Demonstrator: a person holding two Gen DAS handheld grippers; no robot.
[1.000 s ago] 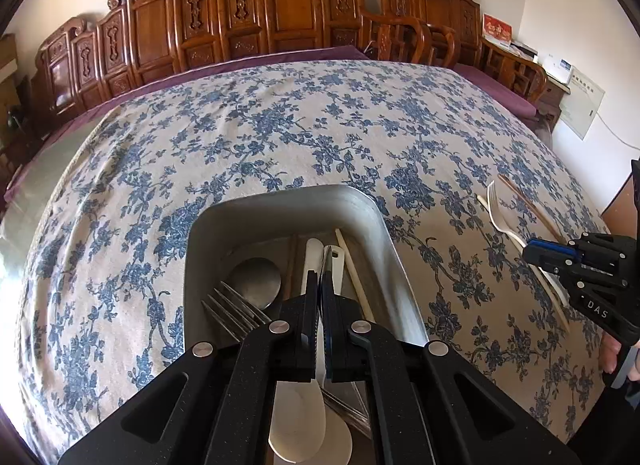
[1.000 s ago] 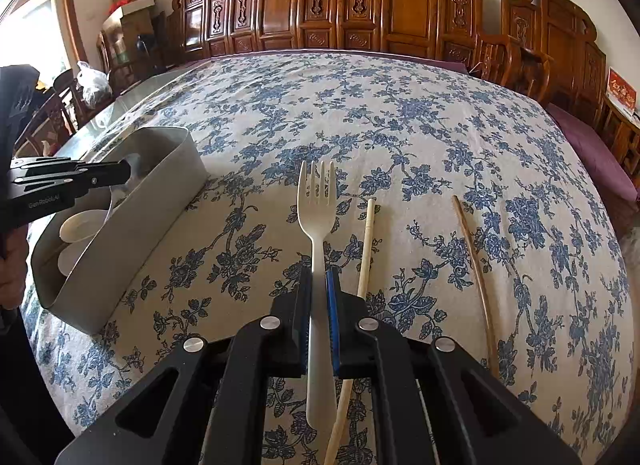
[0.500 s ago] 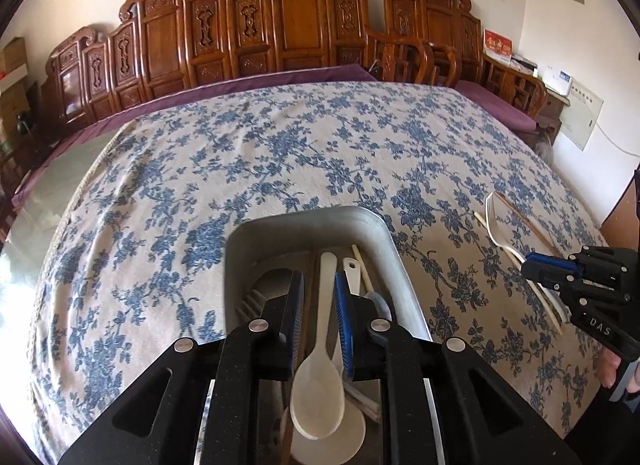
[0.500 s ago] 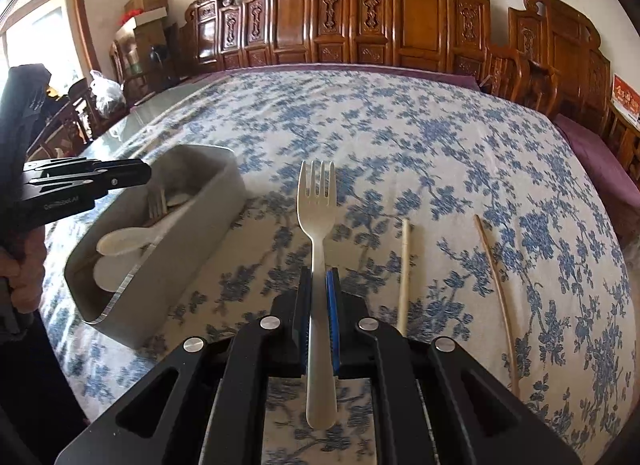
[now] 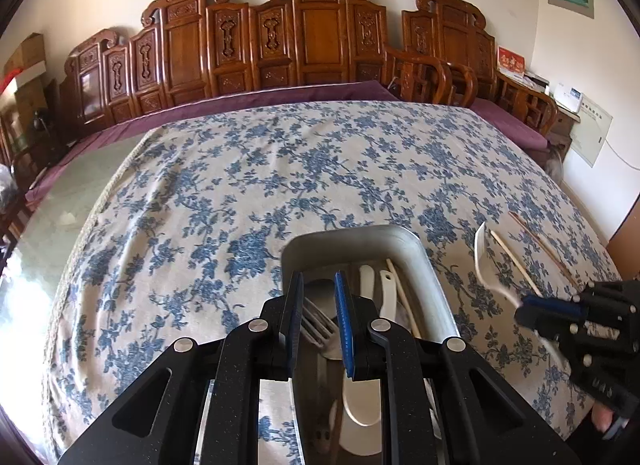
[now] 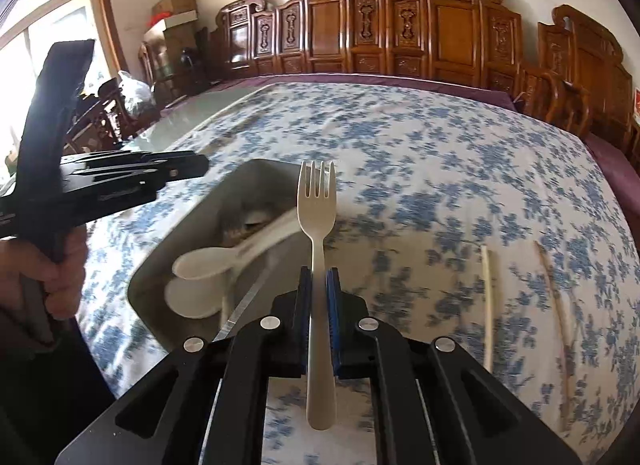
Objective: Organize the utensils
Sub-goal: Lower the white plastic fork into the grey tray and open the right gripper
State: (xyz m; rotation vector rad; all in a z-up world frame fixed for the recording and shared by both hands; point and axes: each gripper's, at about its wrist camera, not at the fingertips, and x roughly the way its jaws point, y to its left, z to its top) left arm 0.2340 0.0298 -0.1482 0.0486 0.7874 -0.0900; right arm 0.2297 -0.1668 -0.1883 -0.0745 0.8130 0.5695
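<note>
Covering the table, a blue floral tablecloth (image 5: 248, 185) carried a grey metal tray (image 5: 434, 285) that held white spoons (image 6: 208, 263) and a metal fork (image 5: 316, 325). Above the tray, the left gripper (image 5: 318, 321) had just opened slightly and held nothing. Clamped shut, the right gripper (image 6: 318, 319) held a white fork (image 6: 318, 217) by its handle; two chopsticks (image 6: 486, 305) lay nearby.
</note>
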